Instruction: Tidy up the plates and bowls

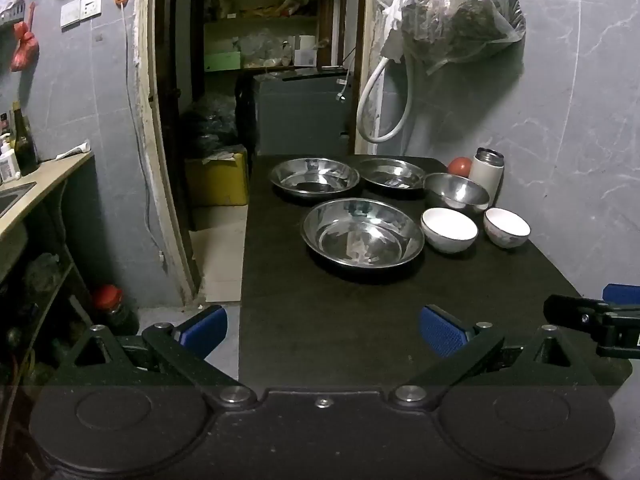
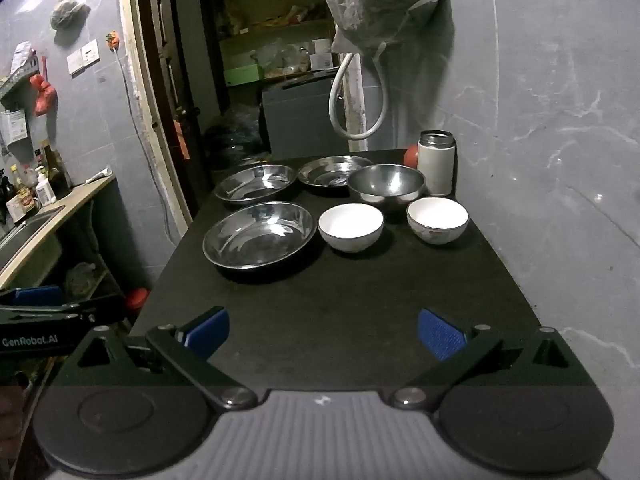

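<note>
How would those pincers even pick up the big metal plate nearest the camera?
Probably by its near rim: the nearest metal plate lies flat, shallow and wide, so the open right gripper could come in low from the front and pinch that thin flared edge.

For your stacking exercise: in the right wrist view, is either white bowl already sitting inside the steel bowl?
No. Both white bowls stand on the table, in front of the steel bowl.

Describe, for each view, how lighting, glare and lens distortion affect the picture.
Left wrist view: dim room light; bright glare patches on the nearest shiny steel plate; fisheye curving bends the pale door frame; corners are vignetted. Right wrist view: equally dim; the two white ceramic bowls stand out brightest against the dark black table; the grey marbled wall bows outward.
</note>
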### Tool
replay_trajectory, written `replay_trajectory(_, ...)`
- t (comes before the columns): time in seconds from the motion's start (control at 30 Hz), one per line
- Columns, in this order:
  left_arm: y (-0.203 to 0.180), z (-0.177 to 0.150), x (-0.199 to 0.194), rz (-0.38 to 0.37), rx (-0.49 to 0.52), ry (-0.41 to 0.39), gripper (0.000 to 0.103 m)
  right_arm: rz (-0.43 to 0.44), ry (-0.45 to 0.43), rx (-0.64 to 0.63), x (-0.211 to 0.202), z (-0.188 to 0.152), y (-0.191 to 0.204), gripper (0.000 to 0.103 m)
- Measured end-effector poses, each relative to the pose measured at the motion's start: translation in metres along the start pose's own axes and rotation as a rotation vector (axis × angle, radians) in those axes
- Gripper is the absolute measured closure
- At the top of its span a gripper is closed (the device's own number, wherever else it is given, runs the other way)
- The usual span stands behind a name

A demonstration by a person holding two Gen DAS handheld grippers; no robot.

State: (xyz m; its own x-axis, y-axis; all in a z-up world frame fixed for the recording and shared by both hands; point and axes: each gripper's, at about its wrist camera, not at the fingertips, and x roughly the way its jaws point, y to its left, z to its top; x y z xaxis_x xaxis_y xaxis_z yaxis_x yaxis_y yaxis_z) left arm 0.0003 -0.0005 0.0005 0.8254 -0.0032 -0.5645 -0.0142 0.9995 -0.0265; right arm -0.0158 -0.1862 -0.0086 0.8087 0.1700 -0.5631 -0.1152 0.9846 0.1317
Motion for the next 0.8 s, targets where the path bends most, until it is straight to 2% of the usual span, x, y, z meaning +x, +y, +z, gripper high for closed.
replay_trajectory(0.8,0.0041,-0.0042,0.0018,0.003,0.002,0.0,0.001,0.0,0.003,0.002,0.0033,0.0001,-0.0015,0.0)
